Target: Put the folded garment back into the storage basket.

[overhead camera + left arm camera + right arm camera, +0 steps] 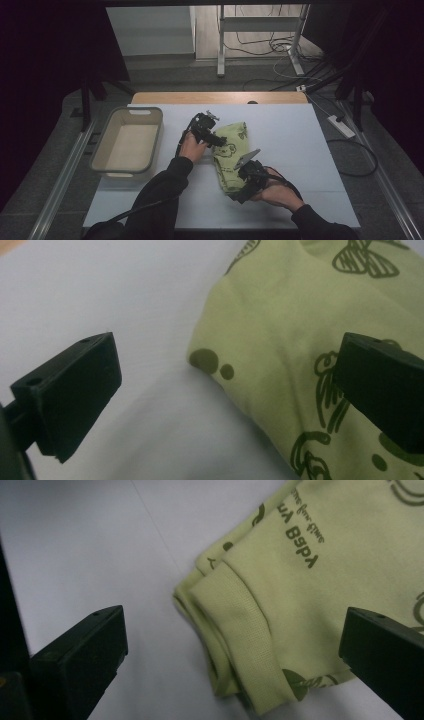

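- Garment [231,152], light green and folded, lies mid-table, right of the basin [127,142] at the left edge.
- Left gripper [212,137] spread wide, straddling its far-left fold.
- Right gripper [243,175] spread wide over the near cuff, likely for a two-point pickup.

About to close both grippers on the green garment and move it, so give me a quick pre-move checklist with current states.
1. Left gripper open, jaws either side of the garment's folded edge: ok.
2. Right gripper open, jaws bracketing the ribbed cuff: ok.
3. Green garment folded and lying flat on the table: ok.
4. Jaws low enough to pinch all layers: cannot tell.
5. Beige bin empty, left of the garment: ok.
6. Cables clear of the cloth: cannot tell.
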The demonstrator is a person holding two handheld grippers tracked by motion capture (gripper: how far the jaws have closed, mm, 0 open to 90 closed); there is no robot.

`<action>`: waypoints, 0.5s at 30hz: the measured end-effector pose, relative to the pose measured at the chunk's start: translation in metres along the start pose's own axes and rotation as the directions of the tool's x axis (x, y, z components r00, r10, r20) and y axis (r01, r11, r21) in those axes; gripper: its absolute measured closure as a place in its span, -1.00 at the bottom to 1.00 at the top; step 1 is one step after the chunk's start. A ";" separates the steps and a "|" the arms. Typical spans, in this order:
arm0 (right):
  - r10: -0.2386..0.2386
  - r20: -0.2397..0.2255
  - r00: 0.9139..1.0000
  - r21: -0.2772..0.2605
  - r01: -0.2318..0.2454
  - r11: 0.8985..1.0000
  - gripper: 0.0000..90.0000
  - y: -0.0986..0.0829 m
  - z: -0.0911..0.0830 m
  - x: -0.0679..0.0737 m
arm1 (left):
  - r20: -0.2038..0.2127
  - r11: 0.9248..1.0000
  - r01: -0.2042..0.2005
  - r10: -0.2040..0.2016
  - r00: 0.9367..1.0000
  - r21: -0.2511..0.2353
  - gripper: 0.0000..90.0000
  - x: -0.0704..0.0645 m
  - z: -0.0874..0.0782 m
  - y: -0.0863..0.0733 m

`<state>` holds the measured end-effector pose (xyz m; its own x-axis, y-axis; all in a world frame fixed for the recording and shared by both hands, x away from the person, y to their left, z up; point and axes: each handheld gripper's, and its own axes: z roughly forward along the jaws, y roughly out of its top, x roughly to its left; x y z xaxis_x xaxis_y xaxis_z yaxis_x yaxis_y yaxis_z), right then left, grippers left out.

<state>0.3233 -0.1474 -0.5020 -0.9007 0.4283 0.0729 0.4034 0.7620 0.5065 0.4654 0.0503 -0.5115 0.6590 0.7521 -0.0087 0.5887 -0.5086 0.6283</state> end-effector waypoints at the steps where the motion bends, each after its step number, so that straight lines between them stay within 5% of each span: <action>1: -0.004 0.004 1.000 0.003 0.004 1.000 -1.00 0.000 0.002 0.000 | 0.003 1.000 0.000 0.000 1.000 0.005 -1.00 0.000 0.001 -0.001; 15: -0.076 0.062 0.995 0.077 0.071 0.994 -1.00 -0.002 0.021 0.000 | 0.089 0.996 0.030 -0.037 0.995 0.080 -1.00 0.002 0.014 -0.008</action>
<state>0.3263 -0.1389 -0.5210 -0.9171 0.3981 -0.0189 0.3493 0.8257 0.4429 0.4685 0.0500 -0.5273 0.6755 0.7304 -0.1009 0.6440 -0.5177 0.5633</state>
